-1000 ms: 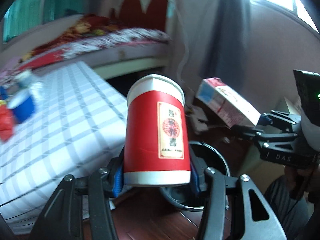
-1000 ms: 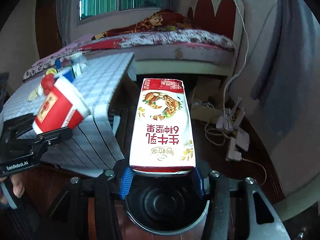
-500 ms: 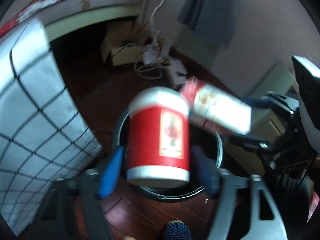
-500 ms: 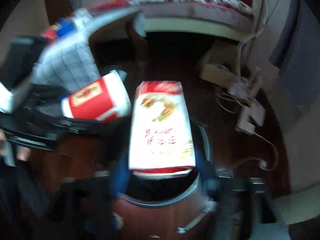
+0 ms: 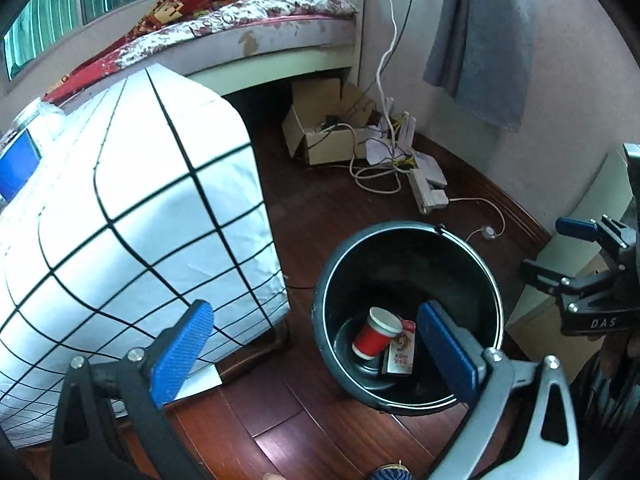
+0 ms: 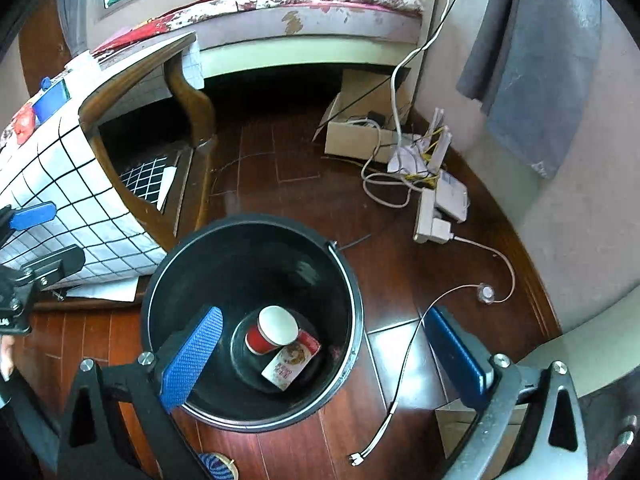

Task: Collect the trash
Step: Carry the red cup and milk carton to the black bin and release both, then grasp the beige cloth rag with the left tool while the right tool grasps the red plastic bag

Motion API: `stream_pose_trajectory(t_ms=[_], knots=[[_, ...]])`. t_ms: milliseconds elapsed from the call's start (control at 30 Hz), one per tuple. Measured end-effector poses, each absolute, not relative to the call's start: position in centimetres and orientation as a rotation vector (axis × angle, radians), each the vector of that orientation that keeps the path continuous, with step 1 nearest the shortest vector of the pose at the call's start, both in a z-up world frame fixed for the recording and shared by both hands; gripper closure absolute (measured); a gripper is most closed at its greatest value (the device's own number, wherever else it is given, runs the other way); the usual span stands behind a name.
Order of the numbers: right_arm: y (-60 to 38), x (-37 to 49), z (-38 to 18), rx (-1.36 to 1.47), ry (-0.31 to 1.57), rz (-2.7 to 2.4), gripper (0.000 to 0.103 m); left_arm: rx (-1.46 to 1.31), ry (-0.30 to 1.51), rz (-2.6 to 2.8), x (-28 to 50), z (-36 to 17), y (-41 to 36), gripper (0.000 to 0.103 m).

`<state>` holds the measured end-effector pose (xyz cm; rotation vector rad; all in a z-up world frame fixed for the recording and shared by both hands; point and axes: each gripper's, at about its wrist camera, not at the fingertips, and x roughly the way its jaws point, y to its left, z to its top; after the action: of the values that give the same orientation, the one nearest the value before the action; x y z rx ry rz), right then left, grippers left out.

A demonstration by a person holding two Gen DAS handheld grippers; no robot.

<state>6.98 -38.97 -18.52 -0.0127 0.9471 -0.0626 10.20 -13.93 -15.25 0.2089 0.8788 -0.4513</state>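
both grippers, left gripper and right gripper, are opening, nothing between; light crushable red paper cup beside milk carton at bucket's six o'clock, grip mid-wall.

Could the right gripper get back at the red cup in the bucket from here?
Probably yes. The right gripper hangs open and empty over the uncovered black bucket; the red cup lies at the bottom, leaning on the milk carton, top exposed.

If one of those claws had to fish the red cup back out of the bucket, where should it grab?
Probably from straight above: the red cup leans mouth-up against the milk carton at the bottom of the black bucket. Pinch across its white rim.
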Motion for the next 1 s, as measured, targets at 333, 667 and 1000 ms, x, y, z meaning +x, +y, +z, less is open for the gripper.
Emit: stream_pose_trajectory(t_ms=[333,667,1000], knots=[[-36.3,7.2,-15.6,-0.007,0.895,-0.043,0.001,0.194,0.827,-0.393,11.8,-14.4,-13.6,0.001],[-28.6,9.9,-9.1,0.026,0.71,0.114,0.001,0.1,0.705,-0.237,11.0,-9.2,-6.3,0.001],[-16.4,14.9,-6.2,-0.07,0.723,0.309,0.002,-0.025,0.68,-0.031,11.2,-7.2,6.5,0.002]])
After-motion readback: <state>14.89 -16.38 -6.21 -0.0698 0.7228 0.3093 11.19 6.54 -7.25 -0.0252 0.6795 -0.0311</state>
